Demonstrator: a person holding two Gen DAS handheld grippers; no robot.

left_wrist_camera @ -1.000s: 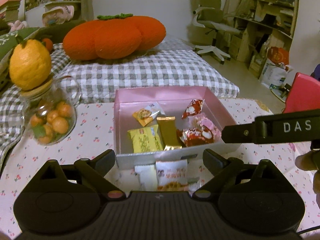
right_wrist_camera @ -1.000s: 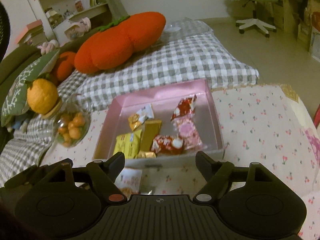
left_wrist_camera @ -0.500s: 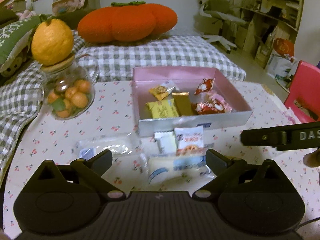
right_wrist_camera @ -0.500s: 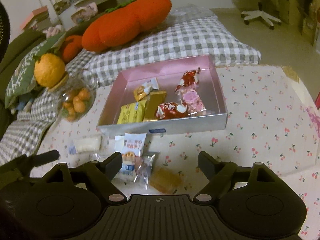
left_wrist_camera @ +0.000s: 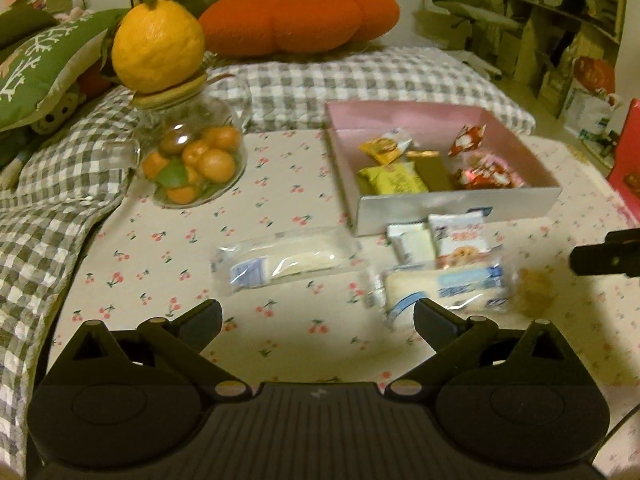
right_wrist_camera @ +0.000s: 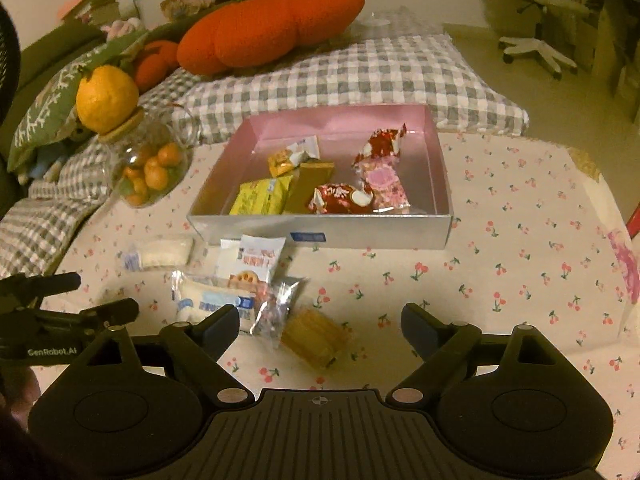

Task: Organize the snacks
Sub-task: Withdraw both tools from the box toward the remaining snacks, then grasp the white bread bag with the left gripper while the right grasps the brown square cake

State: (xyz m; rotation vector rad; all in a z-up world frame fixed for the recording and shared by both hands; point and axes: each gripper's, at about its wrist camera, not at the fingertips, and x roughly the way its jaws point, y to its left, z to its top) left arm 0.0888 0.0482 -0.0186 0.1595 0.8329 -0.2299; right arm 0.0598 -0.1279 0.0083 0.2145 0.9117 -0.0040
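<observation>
A pink-lined box (left_wrist_camera: 460, 210) (right_wrist_camera: 320, 232) on the cherry-print cloth holds several wrapped snacks, among them a yellow pack (right_wrist_camera: 262, 198) and red-and-white packs (right_wrist_camera: 344, 198). In front of it lie loose snacks: a clear white-filled pack (left_wrist_camera: 284, 264) (right_wrist_camera: 158, 254), a white biscuit pack (left_wrist_camera: 460, 238) (right_wrist_camera: 258, 260), a blue-and-white pack (left_wrist_camera: 444, 288) (right_wrist_camera: 212, 298) and a golden cake (right_wrist_camera: 314, 336) (left_wrist_camera: 534, 290). My left gripper (left_wrist_camera: 318, 316) is open and empty above the cloth, left of the pile. My right gripper (right_wrist_camera: 320, 322) is open and empty, just above the golden cake.
A glass jar of small oranges (left_wrist_camera: 192, 156) (right_wrist_camera: 150, 168) with a large yellow citrus on its lid stands left of the box. A checked cushion (left_wrist_camera: 360, 80) and orange pumpkin pillow (left_wrist_camera: 300, 20) lie behind. A red chair (left_wrist_camera: 628, 168) stands at the right.
Both grippers have drawn back from the box and moved left, so the loose snacks in front of the box have come into view. Both stayed open and empty.
</observation>
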